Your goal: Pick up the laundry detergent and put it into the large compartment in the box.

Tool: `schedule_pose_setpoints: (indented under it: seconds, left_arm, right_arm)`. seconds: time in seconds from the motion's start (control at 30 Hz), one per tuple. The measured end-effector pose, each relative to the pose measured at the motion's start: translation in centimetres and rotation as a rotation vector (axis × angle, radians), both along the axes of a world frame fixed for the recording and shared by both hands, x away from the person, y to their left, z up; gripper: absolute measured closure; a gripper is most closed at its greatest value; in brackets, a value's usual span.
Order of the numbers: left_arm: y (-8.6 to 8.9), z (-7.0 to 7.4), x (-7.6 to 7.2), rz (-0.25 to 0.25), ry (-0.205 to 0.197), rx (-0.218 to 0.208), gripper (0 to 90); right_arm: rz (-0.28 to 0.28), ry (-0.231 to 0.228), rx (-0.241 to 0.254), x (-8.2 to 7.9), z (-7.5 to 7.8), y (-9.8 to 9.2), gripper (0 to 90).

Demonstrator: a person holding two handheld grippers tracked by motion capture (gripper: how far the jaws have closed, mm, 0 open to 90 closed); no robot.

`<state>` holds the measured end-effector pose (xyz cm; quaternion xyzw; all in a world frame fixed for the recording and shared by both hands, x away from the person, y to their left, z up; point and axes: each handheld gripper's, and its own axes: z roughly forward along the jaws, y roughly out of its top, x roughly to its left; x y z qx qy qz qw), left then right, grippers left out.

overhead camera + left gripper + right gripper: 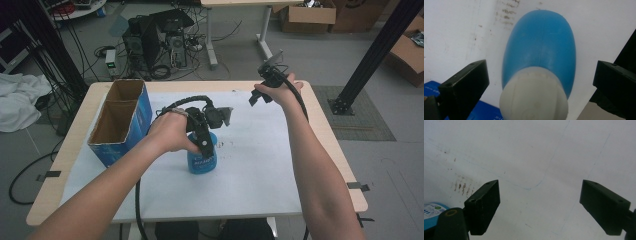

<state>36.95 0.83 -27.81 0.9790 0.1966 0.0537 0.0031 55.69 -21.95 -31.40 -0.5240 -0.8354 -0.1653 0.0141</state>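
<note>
White table (260, 165), left gripper (540, 75) wide open around blue bottle (541, 45); untouched

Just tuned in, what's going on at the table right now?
A person works with a gripper in each hand. The left gripper hangs over an upright blue bottle, jaws open on either side of its white cap, not touching. The right gripper, open, is held over the far part of the table. A blue box stands open at left.
</note>
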Motion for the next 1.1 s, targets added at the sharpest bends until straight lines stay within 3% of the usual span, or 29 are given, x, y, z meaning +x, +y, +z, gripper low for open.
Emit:
schedule_pose_setpoints:
  seconds: [0.37, 0.83, 1.1]
  left_arm:
    - [-0.42, -0.47, 0.08, -0.016, -0.002, 0.024, 2.1]
    - [-0.31, -0.61, 0.24, -0.03, 0.003, 0.028, 15.4]
    - [-0.37, -0.78, 0.29, -0.036, 0.004, 0.032, 17.7]
  right_arm:
    - [0.002, -0.008, 0.001, -0.07, 0.24, -0.27, 16.6]
    - [0.01, -0.007, 0.009, -0.11, 0.27, -0.04, 16.6]
    - [0.007, -0.007, 0.005, -0.07, 0.27, -0.19, 16.6]
